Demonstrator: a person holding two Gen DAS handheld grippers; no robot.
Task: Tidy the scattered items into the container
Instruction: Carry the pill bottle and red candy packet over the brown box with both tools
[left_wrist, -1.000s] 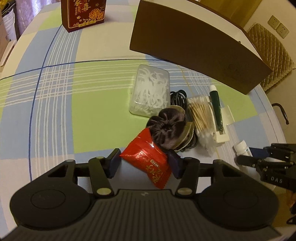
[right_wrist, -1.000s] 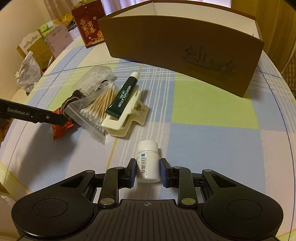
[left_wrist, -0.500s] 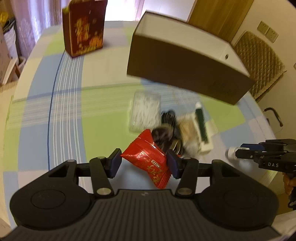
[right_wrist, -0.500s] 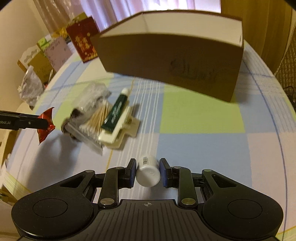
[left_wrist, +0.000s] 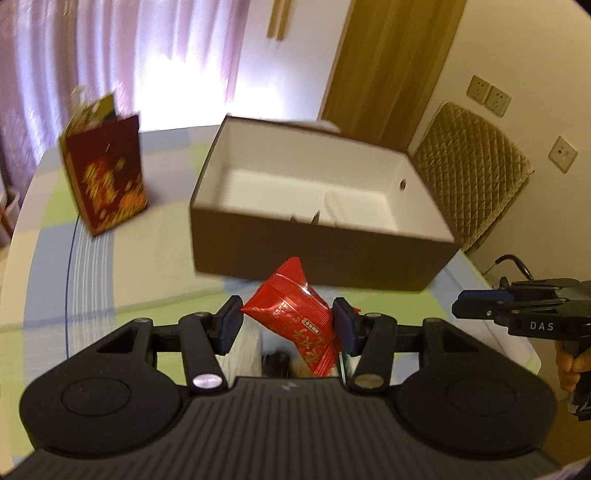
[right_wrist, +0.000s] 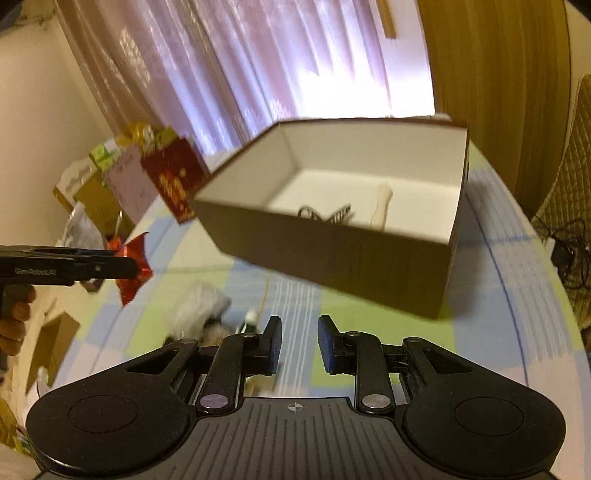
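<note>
A red snack packet (left_wrist: 295, 317) hangs in the air with my left gripper (left_wrist: 287, 323) shut on it, just short of the near wall of the brown box (left_wrist: 321, 251). The box is open-topped and white inside. It holds a black clip (right_wrist: 325, 216) and a cream item (right_wrist: 380, 206). My right gripper (right_wrist: 299, 343) is raised before the box (right_wrist: 332, 258), and nothing shows between its fingers, only striped cloth. That right gripper (left_wrist: 480, 301) also enters the left wrist view from the right. The left gripper (right_wrist: 133, 267) with the packet (right_wrist: 129, 273) shows at the left of the right wrist view.
A dark red gift bag (left_wrist: 107, 173) stands on the checked tablecloth left of the box. The blurred pile of loose items (right_wrist: 199, 310) lies below my right gripper. A quilted chair (left_wrist: 472, 173) stands behind the box on the right. Curtains fill the background.
Both grippers rose and tilted up toward the box, so its inside now shows. The white bottle held between the right fingers is no longer in sight.
</note>
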